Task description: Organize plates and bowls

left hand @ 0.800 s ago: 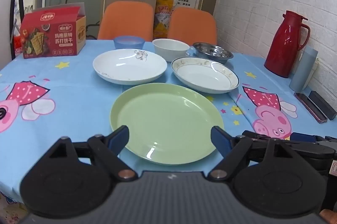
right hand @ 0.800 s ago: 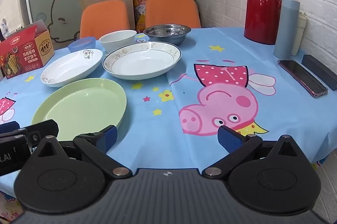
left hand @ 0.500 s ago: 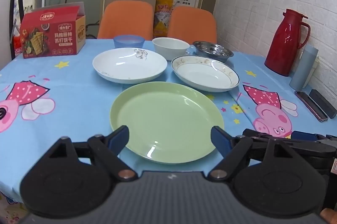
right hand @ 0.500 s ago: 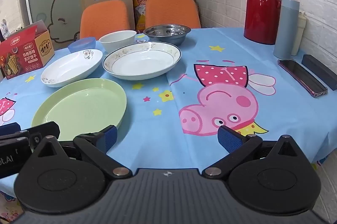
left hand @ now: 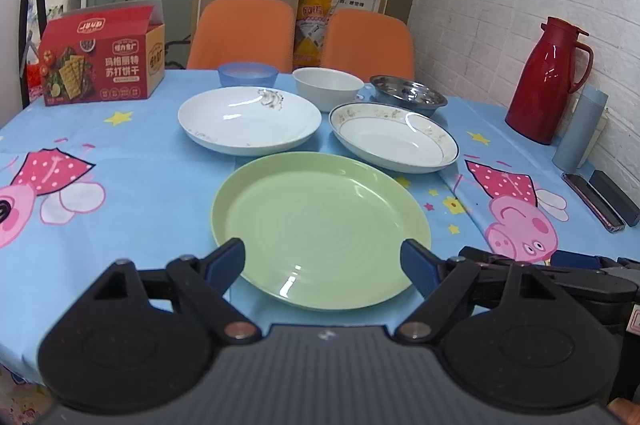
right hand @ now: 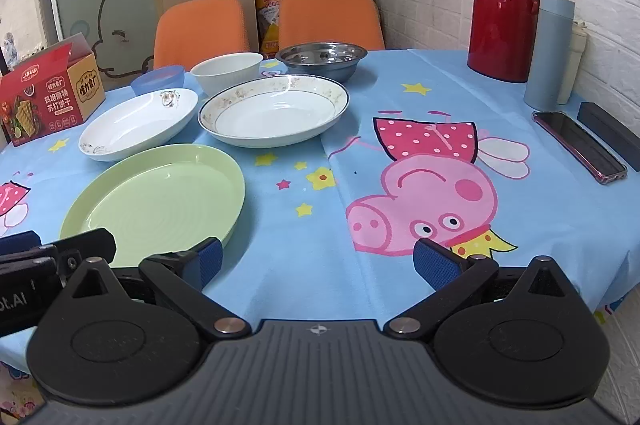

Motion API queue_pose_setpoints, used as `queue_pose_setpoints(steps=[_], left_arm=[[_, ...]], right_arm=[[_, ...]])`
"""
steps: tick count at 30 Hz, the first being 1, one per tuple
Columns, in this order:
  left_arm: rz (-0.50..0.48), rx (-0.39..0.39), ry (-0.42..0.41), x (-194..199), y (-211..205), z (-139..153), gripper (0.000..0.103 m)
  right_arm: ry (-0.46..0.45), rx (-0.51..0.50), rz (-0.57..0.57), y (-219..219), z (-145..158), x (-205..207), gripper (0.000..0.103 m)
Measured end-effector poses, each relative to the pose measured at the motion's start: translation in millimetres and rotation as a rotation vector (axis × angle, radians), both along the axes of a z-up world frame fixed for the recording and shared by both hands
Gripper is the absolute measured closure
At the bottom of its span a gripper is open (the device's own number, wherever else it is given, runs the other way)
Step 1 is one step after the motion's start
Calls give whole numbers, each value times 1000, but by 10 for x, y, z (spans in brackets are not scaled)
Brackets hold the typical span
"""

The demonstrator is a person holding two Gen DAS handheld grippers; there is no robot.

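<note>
**Left gripper lined up on the green plate, nothing gathered yet**

Hovering at the near edge of the table (left hand: 132, 161), the left gripper (left hand: 322, 261) points straight at the green plate (left hand: 320, 225), which lies flat on the cartoon tablecloth directly ahead of its jaws; these stand spread wide with nothing between them, and the plate's near rim sits between and just beyond the two blue pads. The right gripper (right hand: 316, 261) is likewise released and empty, aimed at bare cloth over the pink pig print, with the green plate (right hand: 160, 193) off to its left. By my reading the left hand is the nearer and squarer to this plate, so the first pick falls to it.

Behind the green plate, well apart from either gripper, sit the white plate (left hand: 248, 121) on the left and the gold-rimmed plate (left hand: 394, 139) on the right, close together but seemingly not touching. Farther back stand the blue bowl (left hand: 248, 75), the white bowl (left hand: 326, 85) and the steel bowl (left hand: 408, 97). Nothing is stacked yet. A round plate offers no long axis; what matters is a low approach that gets one finger under its near rim.
</note>
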State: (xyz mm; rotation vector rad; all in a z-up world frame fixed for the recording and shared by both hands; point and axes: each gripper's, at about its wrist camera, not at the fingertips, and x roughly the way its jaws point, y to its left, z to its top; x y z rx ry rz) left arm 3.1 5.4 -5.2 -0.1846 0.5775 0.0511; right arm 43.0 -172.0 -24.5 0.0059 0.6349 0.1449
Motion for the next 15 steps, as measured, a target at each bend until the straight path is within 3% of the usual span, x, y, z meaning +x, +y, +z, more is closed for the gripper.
queue_pose_setpoints(steps=[15], left_arm=[[1, -5, 3, -2, 0, -2, 20]], right_arm=[[-6, -5, 6, 33, 19, -21, 0]])
